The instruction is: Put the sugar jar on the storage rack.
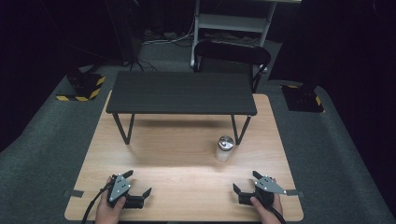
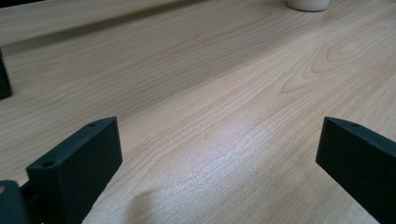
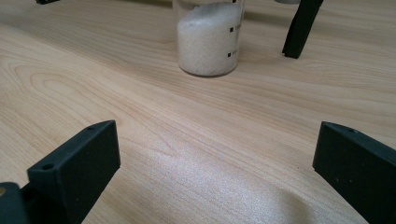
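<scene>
Start of the work, by the look of it: nothing lifted, nothing touched. Jar [image 1: 225,148] upright on the wooden table [image 1: 187,158], clear-walled, about half full of white grains, capped with a shiny metal lid [image 1: 226,142]. Standing just in front of the right front leg [image 1: 242,129] of the small black bench [image 1: 181,92], close beside that leg but apart from it. Right gripper [image 1: 246,182] low over the table, nearer the person than the jar and a little to its right, held in a hand [image 1: 265,205]; jaws spread wide, nothing between them, wood grain plain in the gap. In the right gripper view, jar [image 3: 208,39] dead ahead and somewhat left of centre between the jaws, bench leg [image 3: 300,29] just right of it. Left gripper [image 1: 137,183] well to the left of the jar and nearer the person, also gaping wide and empty; in the left gripper view, only the jar's base [image 2: 308,4] at the top edge, far off. Likely step: approach for a grasp with the right. Next move calls for a straight advance toward the jar, jaws kept wide enough to pass both sides of the glass, level held below the lid. Care needed near the bench leg: little room on that side, risk of a knock or a tipped jar.
</scene>
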